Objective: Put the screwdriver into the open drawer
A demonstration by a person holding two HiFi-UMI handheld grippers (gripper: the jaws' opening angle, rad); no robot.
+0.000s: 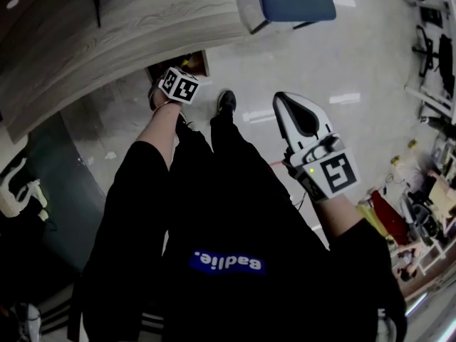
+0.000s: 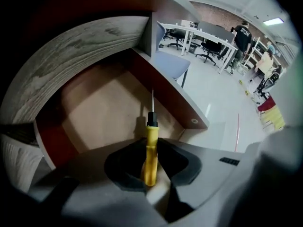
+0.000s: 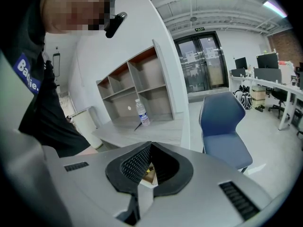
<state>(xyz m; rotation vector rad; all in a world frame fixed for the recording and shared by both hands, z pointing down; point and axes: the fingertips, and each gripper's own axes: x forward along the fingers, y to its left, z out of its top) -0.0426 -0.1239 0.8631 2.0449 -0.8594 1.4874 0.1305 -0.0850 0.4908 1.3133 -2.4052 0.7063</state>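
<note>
One screwdriver (image 2: 150, 143) clamped in left claw (image 2: 151, 161), over drawer (image 2: 94, 112).

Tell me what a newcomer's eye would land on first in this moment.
The yellow screwdriver stands out: it is clamped in the left gripper, with its shaft pointing down into the open drawer, which has red-brown walls and sits under the wood-grain desk. In the head view the right gripper hangs empty over the pale floor, beside the person's dark clothing.
</note>
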